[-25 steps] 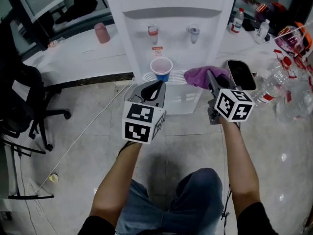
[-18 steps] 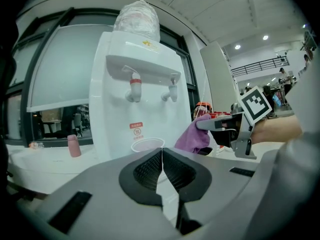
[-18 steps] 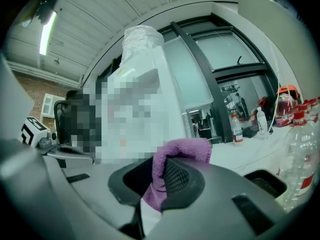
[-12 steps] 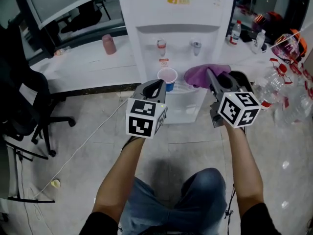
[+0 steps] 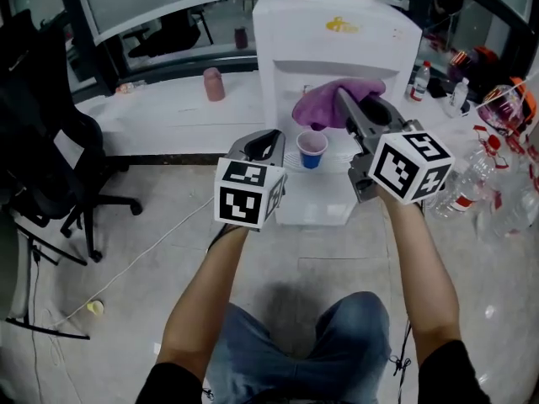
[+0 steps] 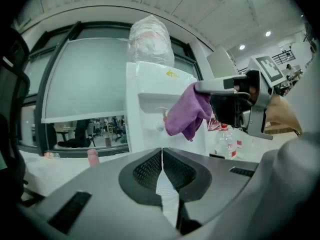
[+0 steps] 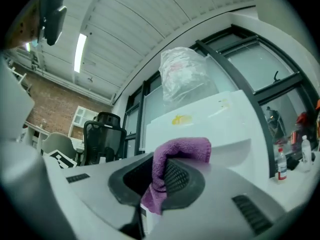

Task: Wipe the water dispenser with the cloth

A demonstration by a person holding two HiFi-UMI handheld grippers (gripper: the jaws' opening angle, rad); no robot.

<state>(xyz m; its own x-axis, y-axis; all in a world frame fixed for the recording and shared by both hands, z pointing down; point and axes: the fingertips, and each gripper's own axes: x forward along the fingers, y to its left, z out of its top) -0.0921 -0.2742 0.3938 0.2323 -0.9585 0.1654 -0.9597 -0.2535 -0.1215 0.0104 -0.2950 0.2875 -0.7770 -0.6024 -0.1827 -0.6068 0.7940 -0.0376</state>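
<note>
Purple cloth [image 5: 324, 105] clamped in right gripper [image 5: 346, 105], water dispenser [image 5: 354, 40] just ahead: press flat, wipe in even strokes; left gripper [image 5: 268, 139] closed, empty.

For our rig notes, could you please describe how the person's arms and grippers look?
Left gripper and right gripper are grey with dark textured pads; each carries a white cube with black square markers. Sleeves are short and black; jeans blue. A black cord hangs by the right elbow.

Water dispenser [image 5: 290, 45], office chair [image 5: 50, 171] on tiled floor [image 5: 143, 310]
</note>
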